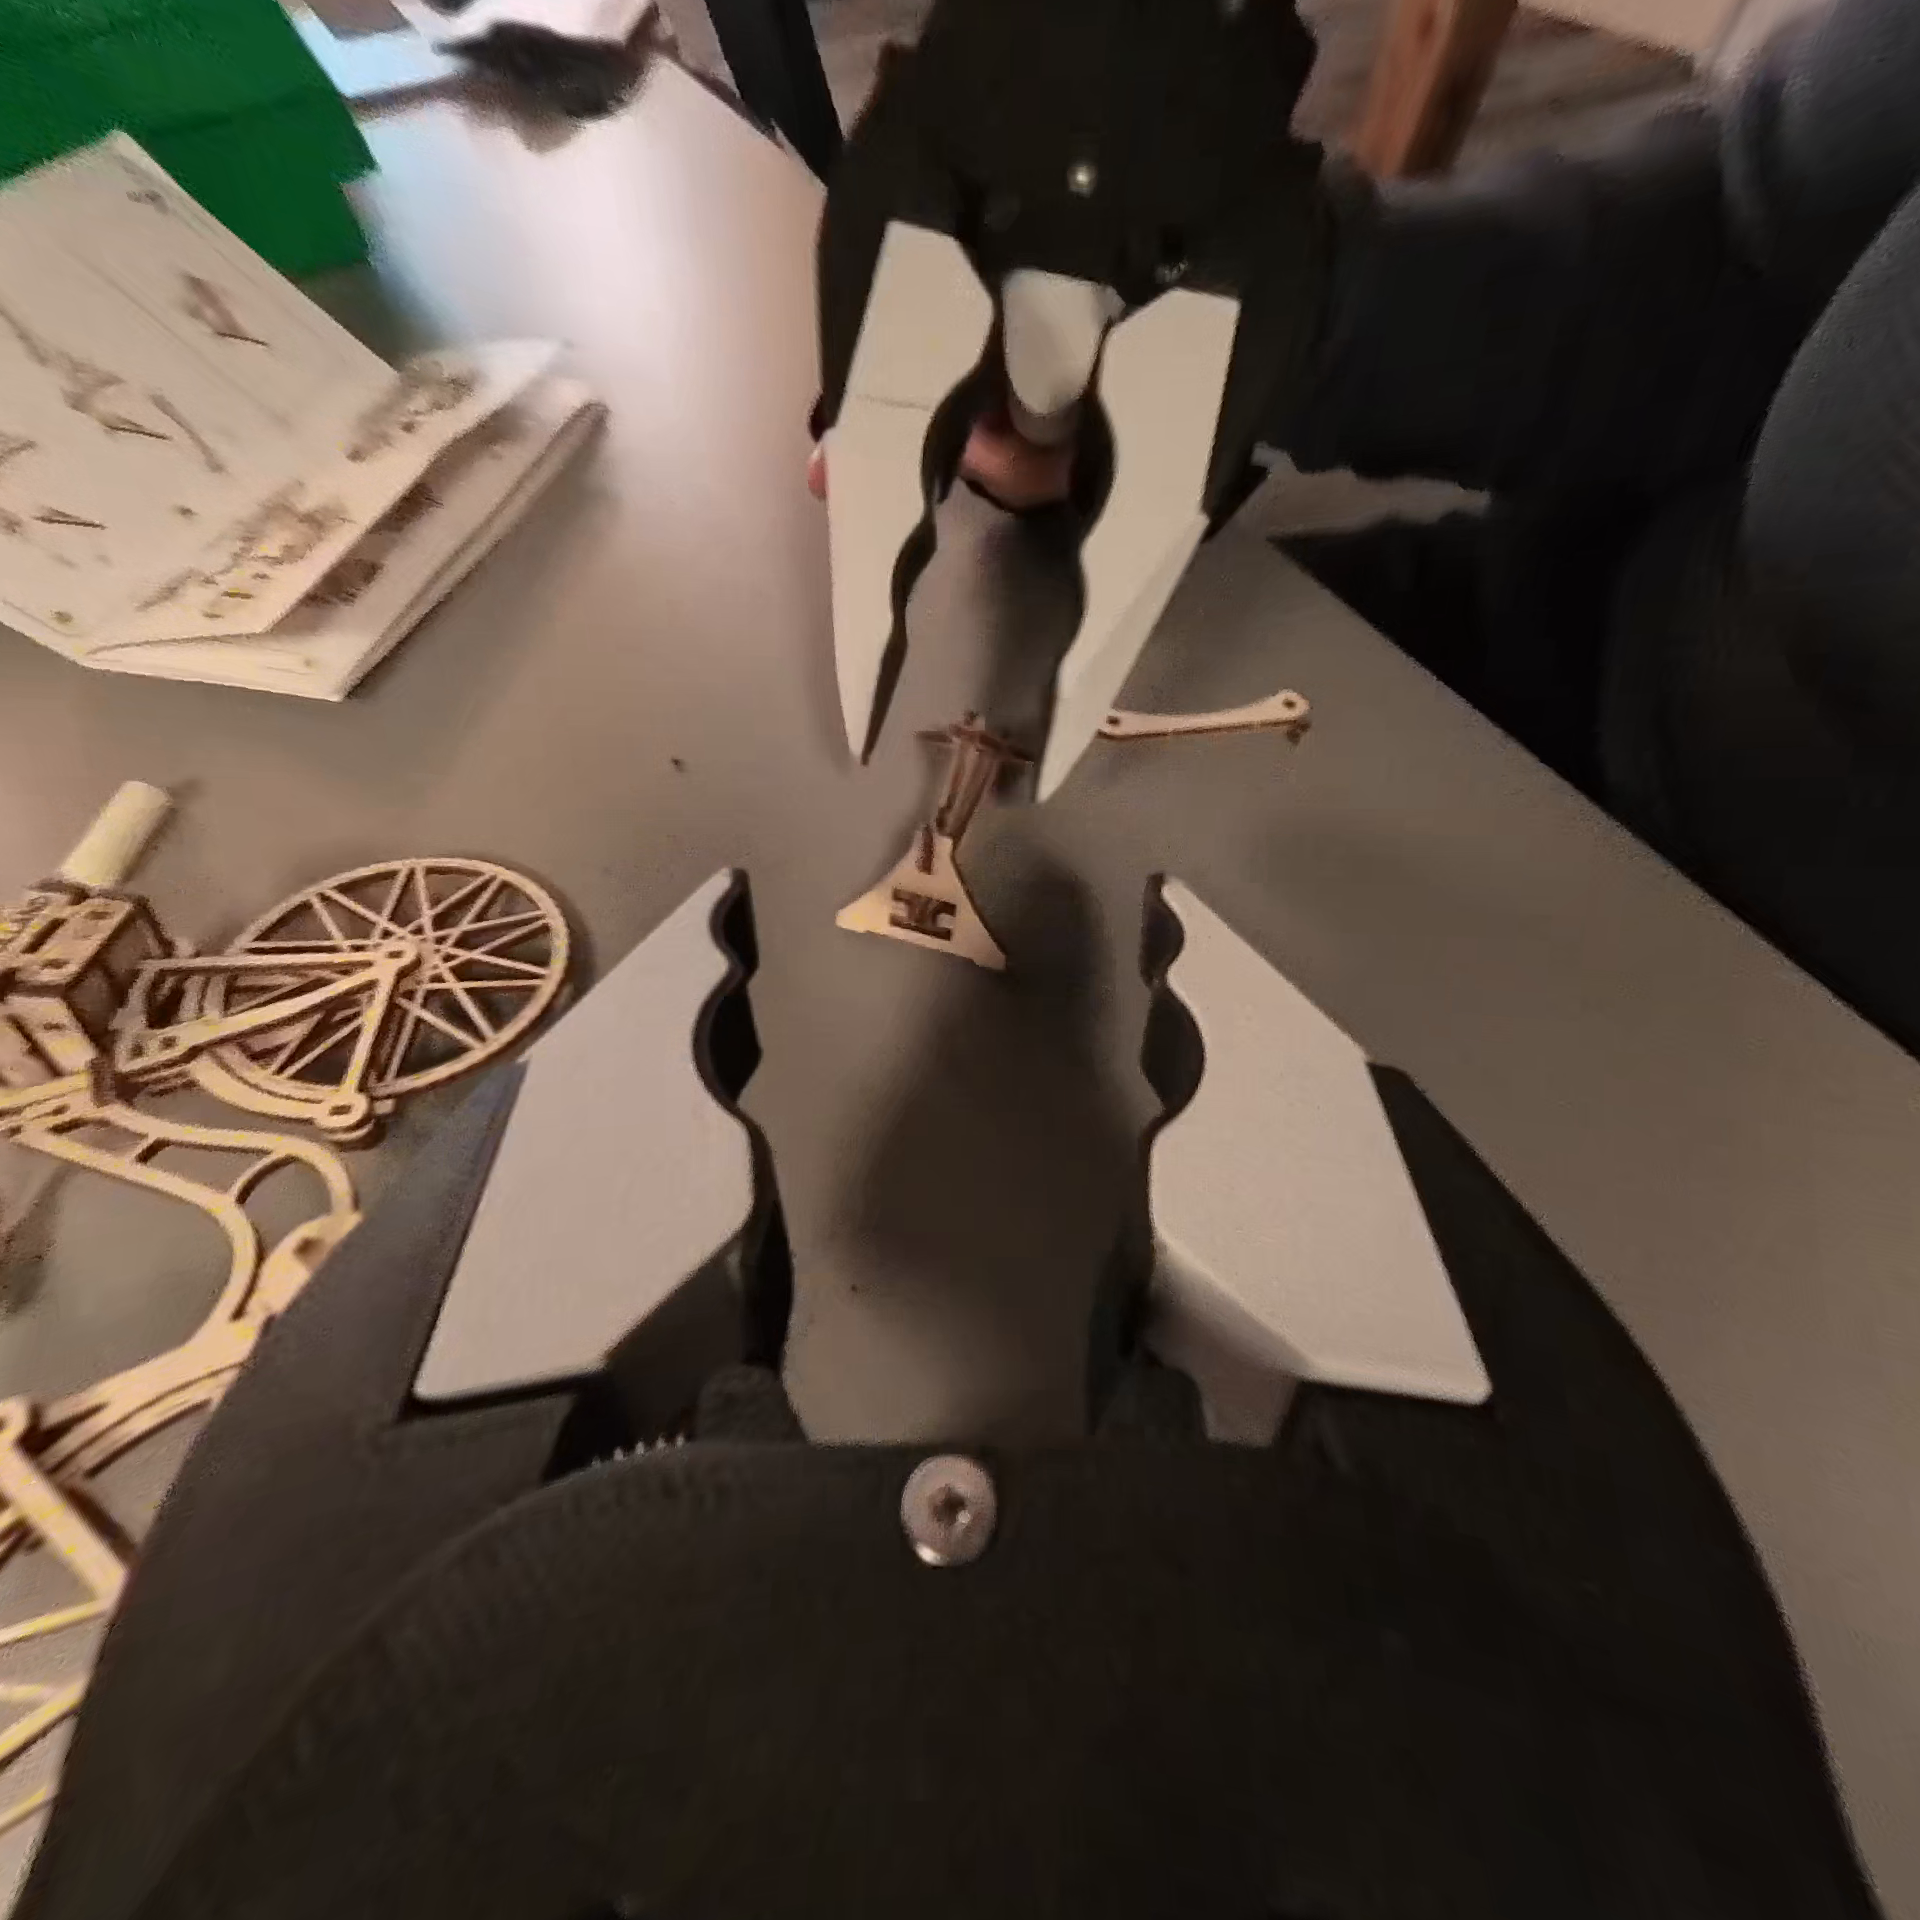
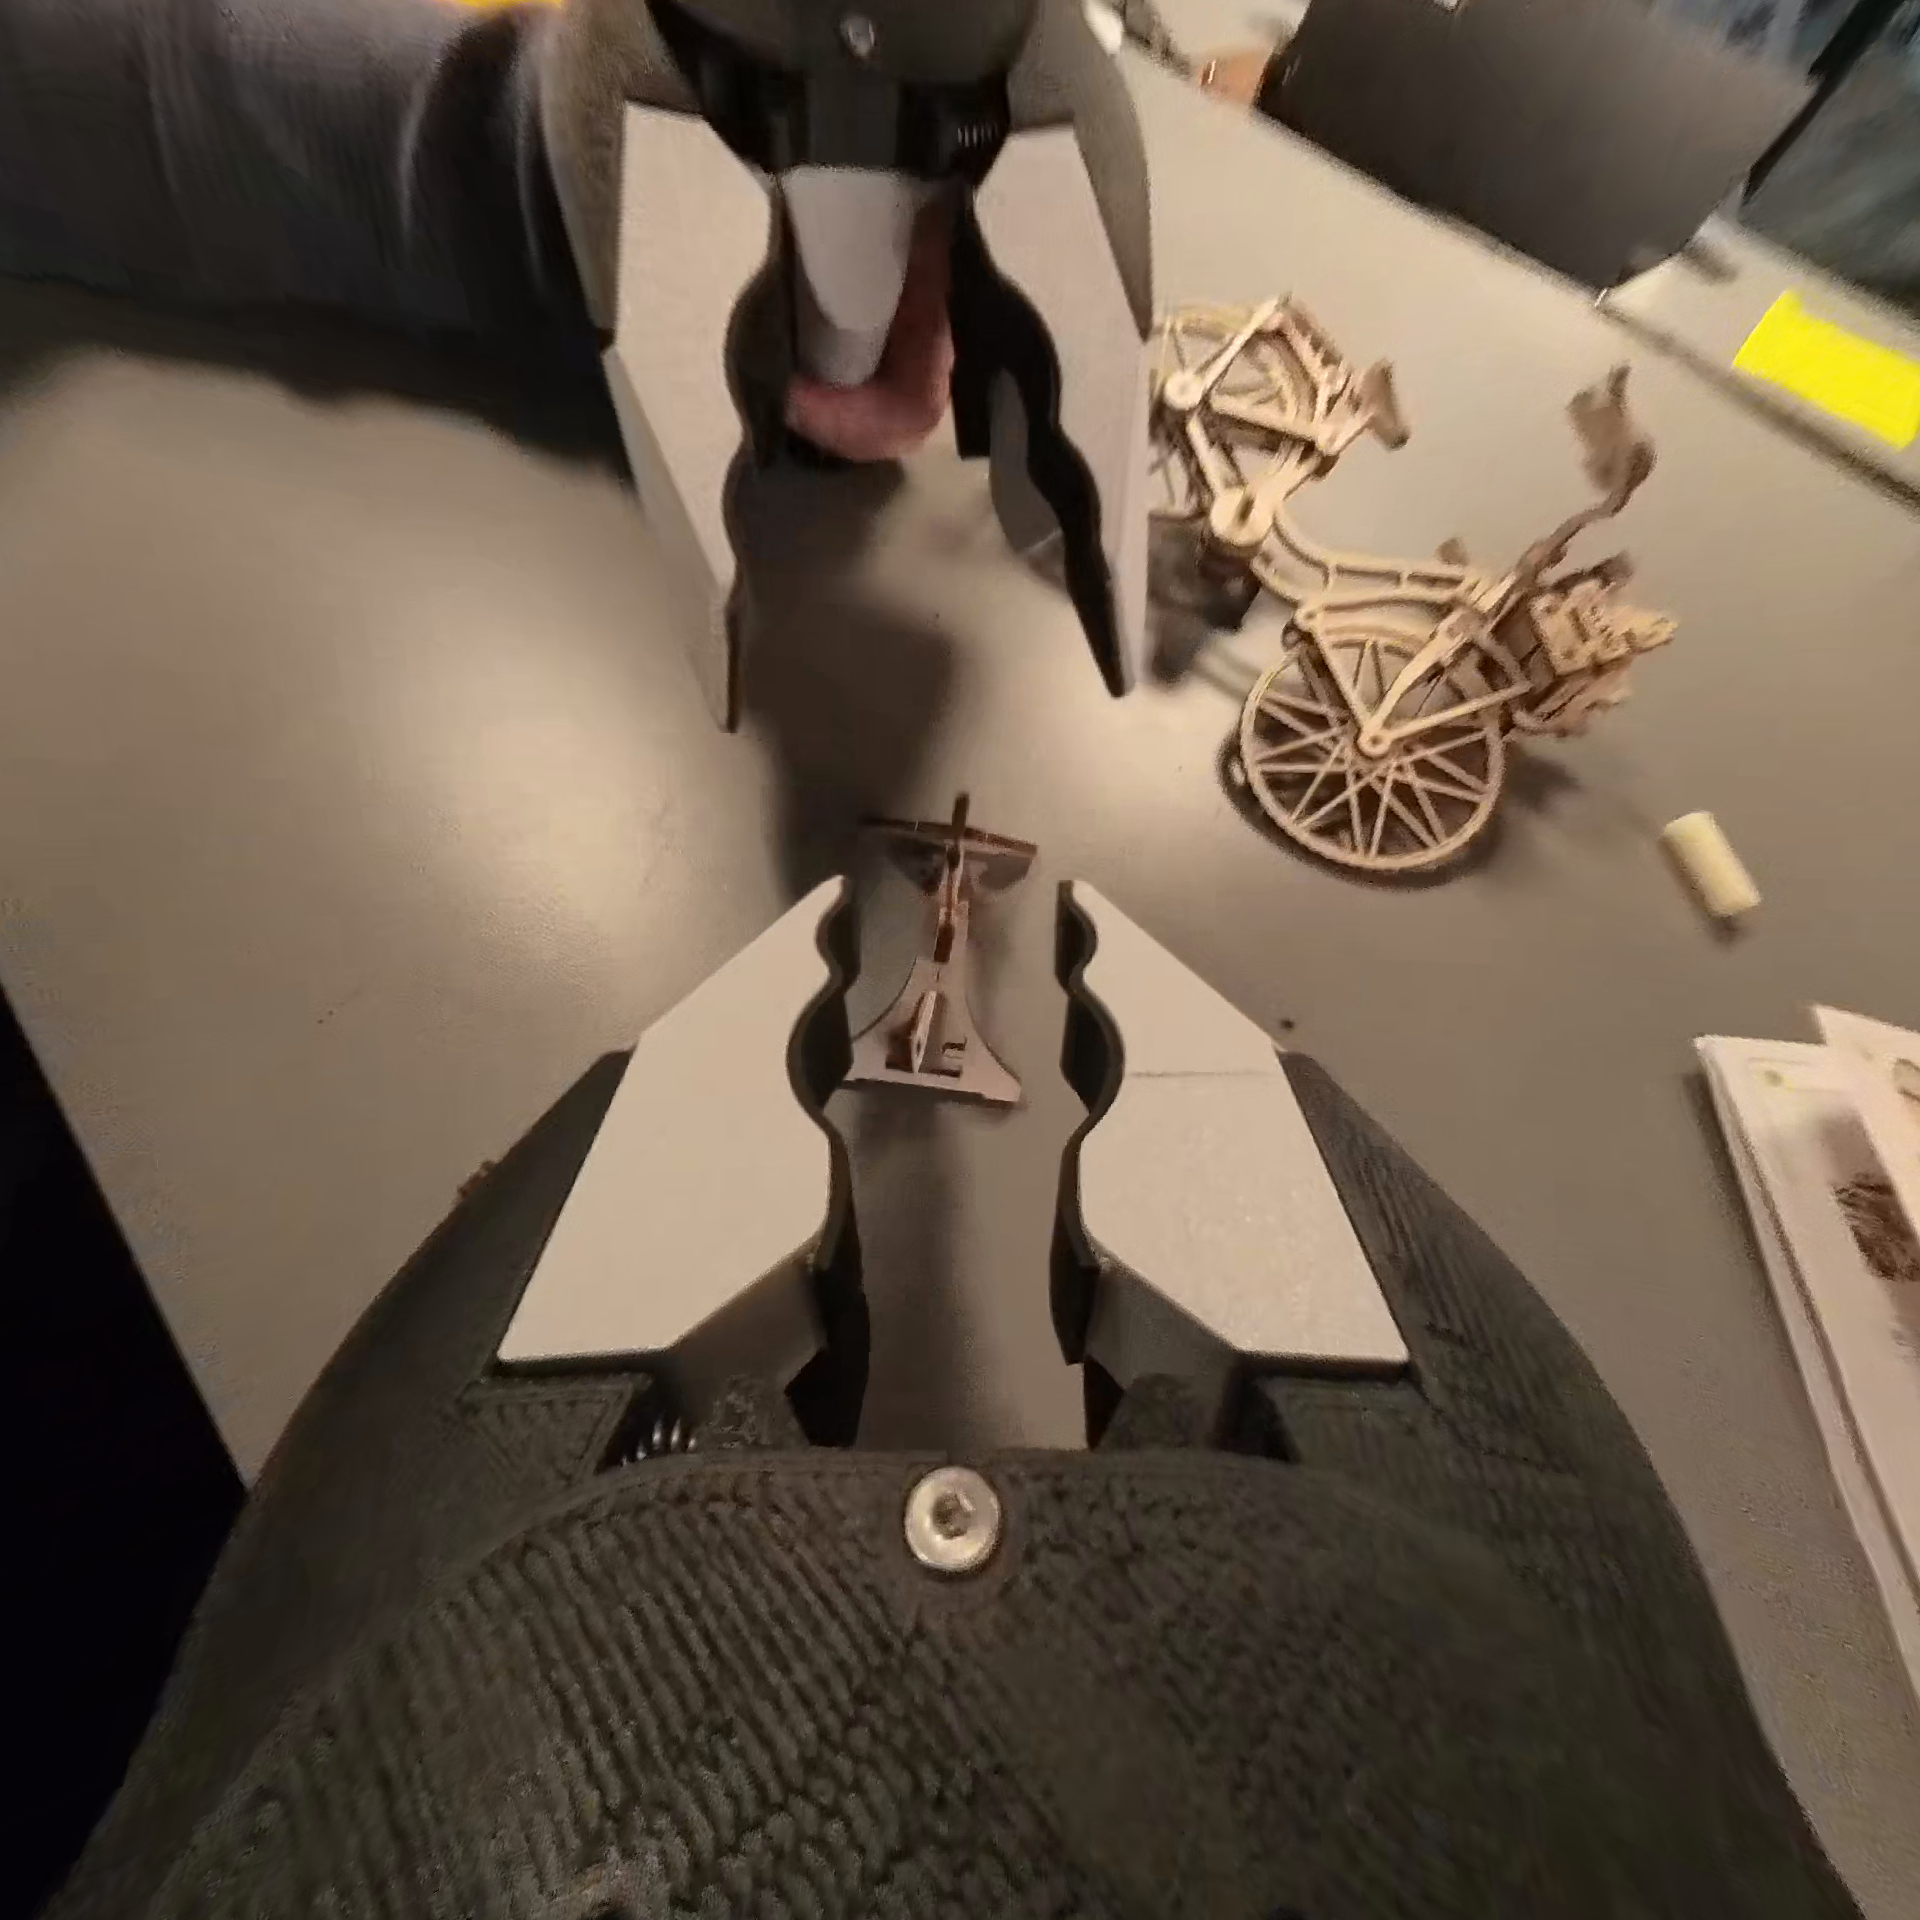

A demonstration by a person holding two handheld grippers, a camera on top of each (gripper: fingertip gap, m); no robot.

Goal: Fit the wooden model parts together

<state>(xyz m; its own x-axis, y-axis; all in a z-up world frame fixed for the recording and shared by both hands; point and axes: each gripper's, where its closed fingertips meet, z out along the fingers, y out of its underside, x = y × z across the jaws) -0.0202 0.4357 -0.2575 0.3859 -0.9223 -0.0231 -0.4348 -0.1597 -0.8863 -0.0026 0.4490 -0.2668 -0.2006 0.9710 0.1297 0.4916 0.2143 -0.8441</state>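
- The right gripper (image 2: 951, 899) is spread, gripping nothing; the small wooden stand piece (image 2: 940, 966) sits on the tabletop (image 2: 364, 727) between its fingertips.
- The left gripper (image 1: 945, 894) is also released and empty, facing the stand piece from the far side.
- Beyond the stand piece lie the wooden bicycle (image 2: 1392, 644), a loose strut (image 1: 1210, 719) and a booklet (image 1: 208, 468).
- Risk: closing off-centre could tip or snap the thin stand piece.
- The booklet's print is blurred; nothing is readable.

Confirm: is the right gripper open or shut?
Open. The right gripper shows a clear gap between its fingers, straddling the small wooden stand piece without touching it.
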